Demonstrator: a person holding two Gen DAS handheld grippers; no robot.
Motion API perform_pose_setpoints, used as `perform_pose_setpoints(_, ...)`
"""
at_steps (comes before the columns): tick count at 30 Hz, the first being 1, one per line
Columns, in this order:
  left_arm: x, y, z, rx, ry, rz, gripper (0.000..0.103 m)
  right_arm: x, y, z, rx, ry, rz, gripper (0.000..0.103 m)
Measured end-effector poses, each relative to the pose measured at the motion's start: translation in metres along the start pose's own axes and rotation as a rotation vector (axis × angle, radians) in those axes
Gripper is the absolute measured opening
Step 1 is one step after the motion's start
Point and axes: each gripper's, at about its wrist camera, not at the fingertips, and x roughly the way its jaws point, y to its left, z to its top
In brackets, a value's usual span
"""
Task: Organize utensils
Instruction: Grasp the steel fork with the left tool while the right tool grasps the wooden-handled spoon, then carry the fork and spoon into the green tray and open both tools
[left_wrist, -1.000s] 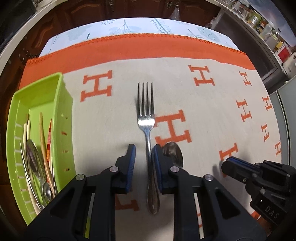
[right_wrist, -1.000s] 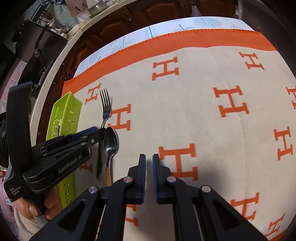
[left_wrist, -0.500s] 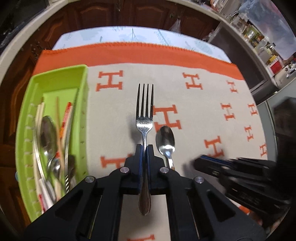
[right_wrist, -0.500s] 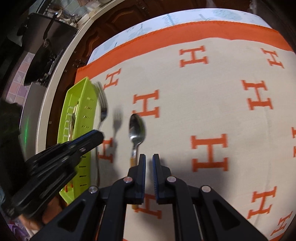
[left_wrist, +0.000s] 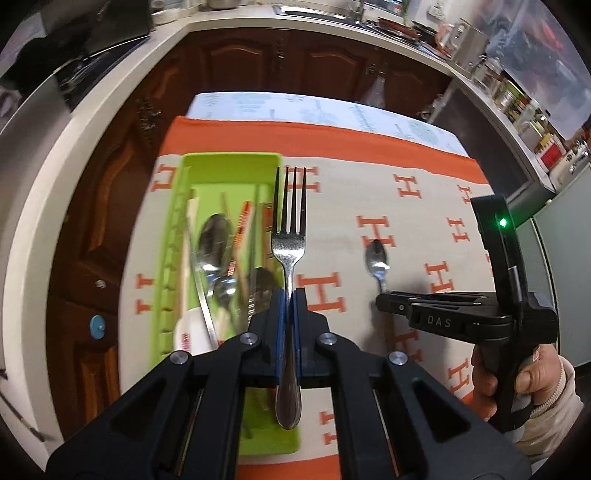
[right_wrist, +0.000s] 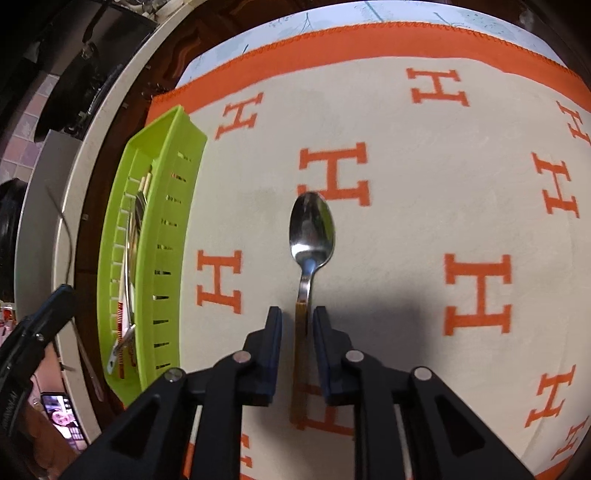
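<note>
Fork (left_wrist: 289, 258) handle sat clamped between the closed jaws of the left gripper (left_wrist: 289, 317), its rounded end jutting back toward the camera and its tines pointing ahead, lifted clear of the blanket and hanging over the right-hand wall of the green utensil tray (left_wrist: 173, 236). To finish this step well, the fork probably needed to travel a little further left until its whole length lay over the tray's open middle, then come down roughly parallel to the long walls before release, so the tines would not catch the rim. The tray already held spoons and chopsticks, somewhat blurred, so a low, gentle drop seemed wiser than a toss. The right gripper (right_wrist: 297, 321) stood partly open, one finger on each side of the amber handle of the spoon (right_wrist: 312, 225), which lay flat on the cream blanket with orange H marks (right_wrist: 406, 147); closing squarely on that handle looked like the next call there. Beyond the blanket's orange border were dark wooden cabinets (left_wrist: 258, 62).
</note>
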Motion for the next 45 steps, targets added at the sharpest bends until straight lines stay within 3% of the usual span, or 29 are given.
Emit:
perform_pose_setpoints(2, -0.001, 0.009, -0.003, -0.015, 0.003, 0.011, 0.002, 0.000, 0.003, -0.002, -0.010, -0.010, -0.015, 0.017)
perform_pose_setpoints(4, -0.001, 0.016, -0.007, -0.027, 0.005, 0.019, 0.002, -0.001, 0.004, -0.002, -0.005, -0.009, -0.021, 0.007)
perform_pose_setpoints(6, -0.004, 0.023, -0.011, -0.037, 0.002, 0.025, 0.002, -0.005, 0.005, -0.003, 0.010, -0.006, -0.011, 0.007)
perform_pose_setpoints(16, -0.015, 0.052, -0.020, -0.063, -0.028, 0.078, 0.002, -0.048, 0.068, -0.003, -0.015, -0.050, 0.182, 0.007)
perform_pose_setpoints(25, 0.022, 0.071, -0.025, -0.090, 0.051, 0.082, 0.002, -0.016, 0.119, 0.010, -0.019, -0.029, 0.148, 0.008)
perform_pose_setpoints(41, 0.021, 0.062, -0.027, -0.081, 0.062, 0.062, 0.004, -0.023, 0.114, -0.003, -0.052, -0.046, 0.076, 0.012)
perform_pose_setpoints(44, 0.015, 0.060, -0.030, -0.083, 0.050, 0.069, 0.014, -0.029, 0.111, -0.009, -0.072, -0.055, 0.060, 0.012)
perform_pose_setpoints(45, 0.012, 0.059, -0.031, -0.084, 0.045, 0.075, 0.023, -0.031, 0.110, -0.010, -0.079, -0.061, 0.053, 0.012)
